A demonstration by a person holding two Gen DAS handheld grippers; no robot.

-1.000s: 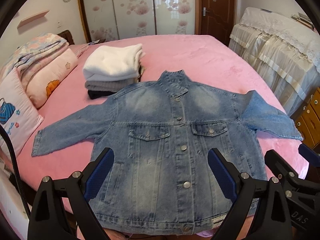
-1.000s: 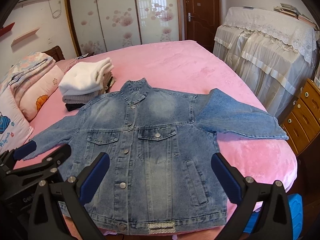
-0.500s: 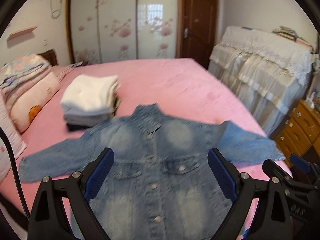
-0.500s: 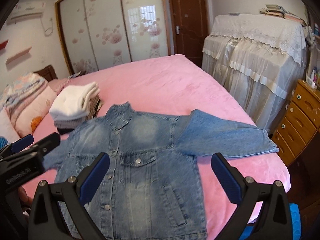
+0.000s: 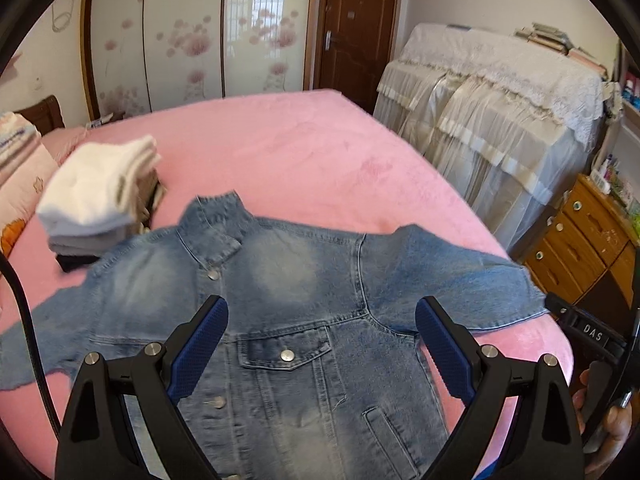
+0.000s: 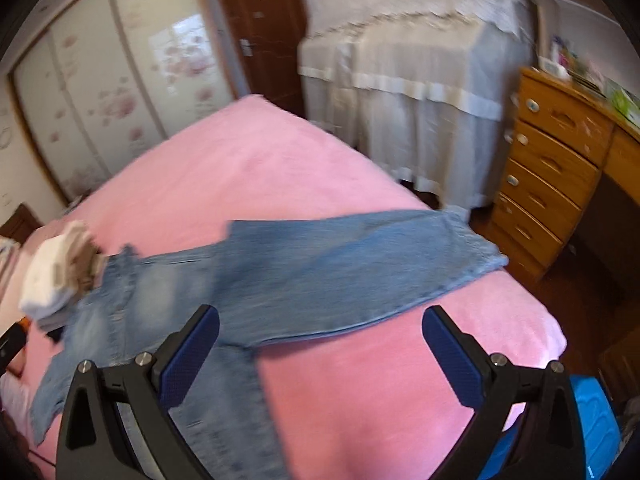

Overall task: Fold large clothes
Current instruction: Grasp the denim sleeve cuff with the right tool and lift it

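Observation:
A washed blue denim jacket (image 5: 304, 308) lies flat and buttoned on the pink bed (image 5: 304, 160), collar away from me, both sleeves spread out. My left gripper (image 5: 322, 344) is open and empty above the jacket's chest. My right gripper (image 6: 320, 350) is open and empty, hovering near the jacket's right sleeve (image 6: 352, 268), which reaches to the bed's right corner. The right wrist view is blurred by motion. Part of the right gripper shows at the right edge of the left wrist view (image 5: 592, 336).
A stack of folded clothes (image 5: 100, 196) with a white top sits left of the collar. Pillows (image 5: 20, 184) lie at the far left. A lace-covered piece of furniture (image 5: 500, 120) and a wooden dresser (image 6: 556, 168) stand right of the bed. A blue object (image 6: 592, 424) sits low right.
Both grippers have swung to the right and tilted up. The right one now faces the right sleeve and the dresser. Both stay open and empty.

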